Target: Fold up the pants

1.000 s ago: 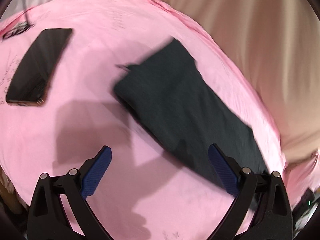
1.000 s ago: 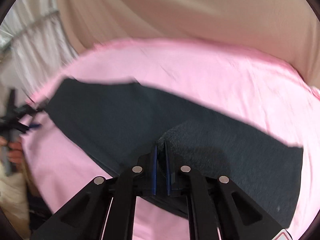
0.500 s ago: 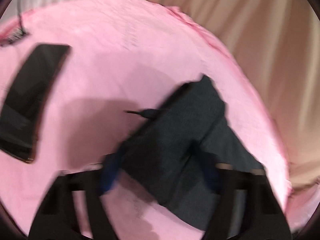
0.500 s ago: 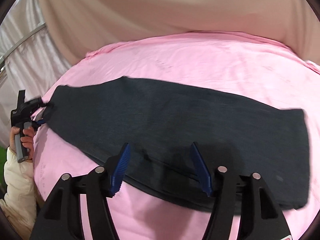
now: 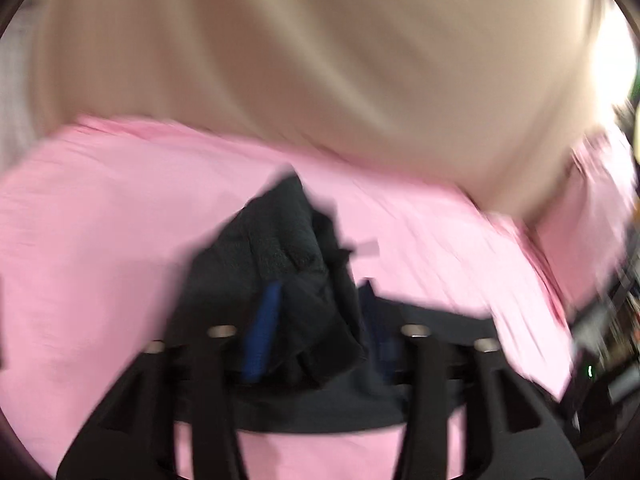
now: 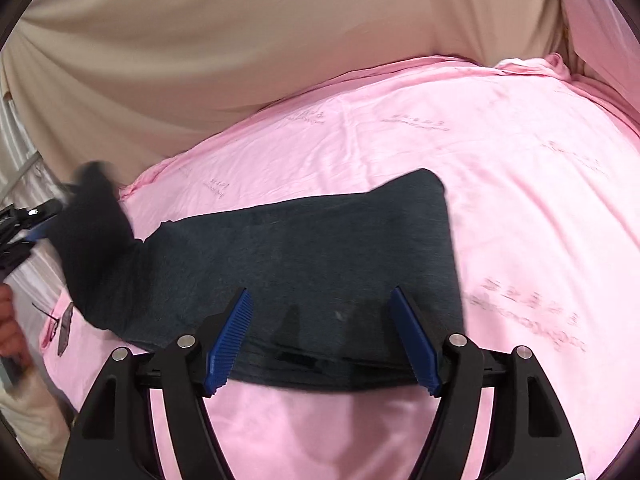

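Note:
The dark grey pants (image 6: 320, 256) lie folded lengthwise across the pink bed sheet (image 6: 500, 184). Their left end (image 6: 92, 200) is raised off the sheet beside my left gripper (image 6: 28, 220). The left wrist view is blurred. There a bunch of the pants (image 5: 288, 240) fills the gap between the blue pads of my left gripper (image 5: 320, 324), whose jaws are opening. My right gripper (image 6: 322, 340) hovers over the near edge of the pants. Its jaws are opening, and nothing is between its pads.
A beige curtain (image 6: 240, 40) hangs behind the bed. A person's hand (image 6: 8, 320) shows at the left edge. A thin drawstring (image 6: 52, 316) lies on the sheet near it. Bare pink sheet extends to the right of the pants.
My right gripper let go of the pants fold, opened and drew back. My left gripper came over the pants end, took a bunch of it and lifted it. The phone left view.

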Demonstrator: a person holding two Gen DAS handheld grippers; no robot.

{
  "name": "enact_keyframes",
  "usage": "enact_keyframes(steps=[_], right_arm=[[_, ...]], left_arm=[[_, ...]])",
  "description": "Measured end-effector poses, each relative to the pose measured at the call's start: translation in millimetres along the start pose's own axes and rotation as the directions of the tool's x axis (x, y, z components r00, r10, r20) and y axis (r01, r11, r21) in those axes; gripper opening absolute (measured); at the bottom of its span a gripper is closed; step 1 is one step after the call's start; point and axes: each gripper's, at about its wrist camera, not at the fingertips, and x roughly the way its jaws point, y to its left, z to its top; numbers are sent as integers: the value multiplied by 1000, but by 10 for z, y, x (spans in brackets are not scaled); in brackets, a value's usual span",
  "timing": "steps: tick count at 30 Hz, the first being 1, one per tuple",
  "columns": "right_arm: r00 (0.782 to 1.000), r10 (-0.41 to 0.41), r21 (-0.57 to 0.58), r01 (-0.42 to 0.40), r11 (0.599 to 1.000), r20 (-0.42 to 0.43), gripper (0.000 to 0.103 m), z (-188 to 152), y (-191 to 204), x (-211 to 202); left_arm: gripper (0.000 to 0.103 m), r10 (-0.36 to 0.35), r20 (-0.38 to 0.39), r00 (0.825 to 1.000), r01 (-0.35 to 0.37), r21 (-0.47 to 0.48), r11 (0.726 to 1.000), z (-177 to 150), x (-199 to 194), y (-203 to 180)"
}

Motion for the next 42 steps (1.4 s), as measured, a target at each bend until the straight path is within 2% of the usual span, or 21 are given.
enact_keyframes(steps=[1, 3, 5, 9, 11, 13, 15, 18, 19, 20, 21, 24, 27, 30, 33, 36, 38, 39, 40, 41, 42], right_arm=[[1000, -2, 2, 2, 1000, -4, 70, -21, -37, -31], [1000, 3, -2, -3, 1000, -11, 70, -39, -76, -85], [1000, 1, -24, -1, 1000, -12, 72, -47, -88, -143], [1000, -20, -118, 20, 993, -2, 72, -46, 62, -95], [1000, 2, -181, -6, 983, -22, 72, -56, 224, 2], [999, 29, -271, -38, 962, -35, 72, -89, 442, 84], [998, 10, -381, -33, 924, -60, 71, -153, 663, 211], [993, -107, -494, 65, 867, -56, 63, -257, 743, 359], [990, -125, -491, 77, 867, -66, 49, -248, 665, 354], [990, -121, -473, 70, 878, -77, 42, -224, 568, 313], [991, -113, -447, 67, 892, -76, 42, -190, 457, 237], [991, -128, -362, 101, 927, -51, 43, -134, 152, 10], [988, -145, -331, 121, 936, -50, 43, -170, -11, -33], [981, -191, -341, 165, 925, -44, 43, -183, -67, -12], [981, -190, -308, 168, 936, -43, 44, -159, -204, 0], [986, -157, -284, 135, 949, -57, 43, -152, -303, 24], [993, -94, -250, 75, 965, -64, 20, -124, -369, -14], [996, -73, -222, 60, 973, -54, 19, -82, -404, -40], [998, -50, -197, 41, 980, -44, 14, -37, -445, -82], [999, -22, -164, 17, 986, -30, 12, 3, -503, -147], [1000, 0, -134, -2, 991, -19, 11, 29, -572, -206]], left_arm=[[82, -16, -57, 998, 17, 20, 1000, -114, 204, -166], [81, 5, -107, 994, 0, 53, 999, -321, 405, -360], [81, 31, -105, 994, -23, 74, 997, -421, 400, -408], [89, 95, -40, 995, -95, -4, 995, -410, 73, -28], [91, 156, -15, 988, -157, -50, 986, -414, -101, 174], [92, 197, -6, 980, -196, -98, 976, -445, -224, 367], [92, 210, -14, 978, -209, -140, 968, -485, -274, 535], [92, 219, -52, 974, -224, -151, 963, -576, -246, 674], [92, 219, -58, 974, -225, -147, 963, -603, -237, 694], [92, 218, -63, 974, -225, -140, 964, -634, -230, 688], [92, 217, -65, 974, -224, -132, 966, -659, -227, 679], [92, 182, -81, 980, -190, -100, 977, -692, -117, 572], [93, 72, -144, 987, -82, -65, 994, -786, 111, 284], [93, -46, -248, 968, 37, -42, 998, -907, 505, -139], [93, -125, -315, 941, 110, -67, 992, -990, 839, -399], [92, -133, -347, 928, 101, -108, 989, -1020, 1113, -463], [92, -110, -326, 939, 83, -98, 992, -1004, 1145, -505], [83, -96, -325, 941, 72, -84, 994, -984, 1159, -528], [58, -58, -322, 945, 41, -59, 997, -959, 1165, -549], [42, -9, -317, 948, -1, -32, 999, -939, 1155, -551], [15, -9, -316, 949, -4, -39, 999, -905, 1121, -518]])
